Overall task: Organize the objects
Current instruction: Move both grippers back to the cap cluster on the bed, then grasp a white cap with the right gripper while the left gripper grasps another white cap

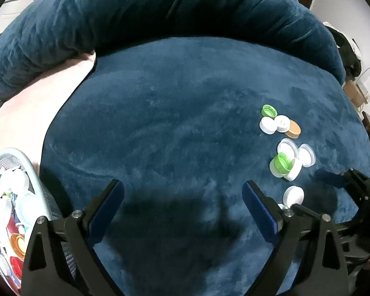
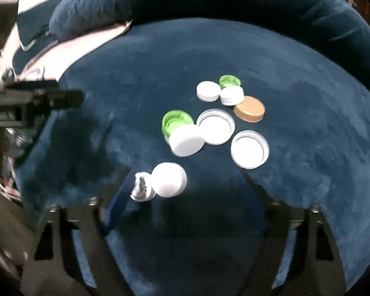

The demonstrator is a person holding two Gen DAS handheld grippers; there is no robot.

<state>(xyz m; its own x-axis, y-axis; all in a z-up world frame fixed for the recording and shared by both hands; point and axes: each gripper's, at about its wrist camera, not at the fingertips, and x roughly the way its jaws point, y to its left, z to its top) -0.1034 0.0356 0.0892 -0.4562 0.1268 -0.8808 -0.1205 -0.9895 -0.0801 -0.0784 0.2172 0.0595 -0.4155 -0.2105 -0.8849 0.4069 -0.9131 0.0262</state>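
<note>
Several loose bottle caps lie on a dark blue velvet cushion (image 1: 160, 123): white caps (image 2: 169, 183), green caps (image 2: 176, 122), a gold cap (image 2: 249, 109) and open white lids (image 2: 249, 149). In the left wrist view the same cluster sits at the right (image 1: 282, 164). My left gripper (image 1: 182, 197) is open and empty above bare cushion, left of the caps. My right gripper (image 2: 185, 185) is open, its jaws wide, just before the nearest white cap and a small toothed cap (image 2: 141, 189). It also shows in the left wrist view (image 1: 352, 185).
A pale mesh basket (image 1: 17, 157) holding several caps stands at the lower left of the left wrist view. A blue bolster (image 1: 160, 12) curves along the back of the cushion. A pink sheet (image 1: 37, 98) lies at the left.
</note>
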